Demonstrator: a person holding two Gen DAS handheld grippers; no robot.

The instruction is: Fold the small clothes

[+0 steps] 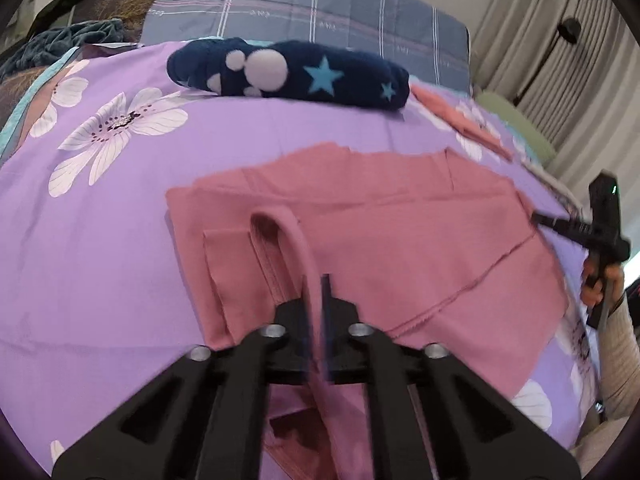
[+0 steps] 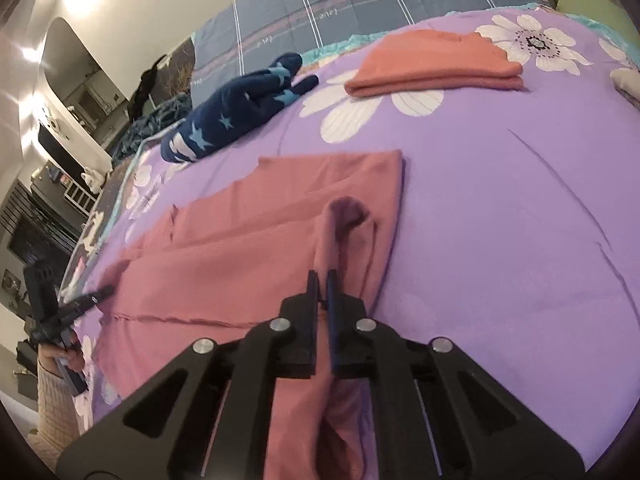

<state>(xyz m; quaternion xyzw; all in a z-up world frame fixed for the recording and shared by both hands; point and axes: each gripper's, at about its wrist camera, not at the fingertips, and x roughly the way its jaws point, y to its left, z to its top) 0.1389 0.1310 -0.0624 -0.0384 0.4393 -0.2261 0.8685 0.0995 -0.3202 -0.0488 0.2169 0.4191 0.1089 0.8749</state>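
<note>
Matte black two-finger left gripper [image 1: 316,280] and matching right gripper [image 2: 322,276] show silver round screws [image 1: 362,329]; a cream knit sleeve [image 2: 56,404] covers the wrist.

Both wrist views look close along their fingers across the bed [image 1: 120,208], seemingly from opposite ends.

Home bedroom: bed with purple floral sheet [image 2: 500,200], plaid pillow [image 1: 320,4], curtains [image 1: 560,40], cluttered shelves [image 2: 60,152].

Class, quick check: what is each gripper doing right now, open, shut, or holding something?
Left gripper: shut on the pink garment.
Right gripper: shut on the pink garment, at its other side.
</note>
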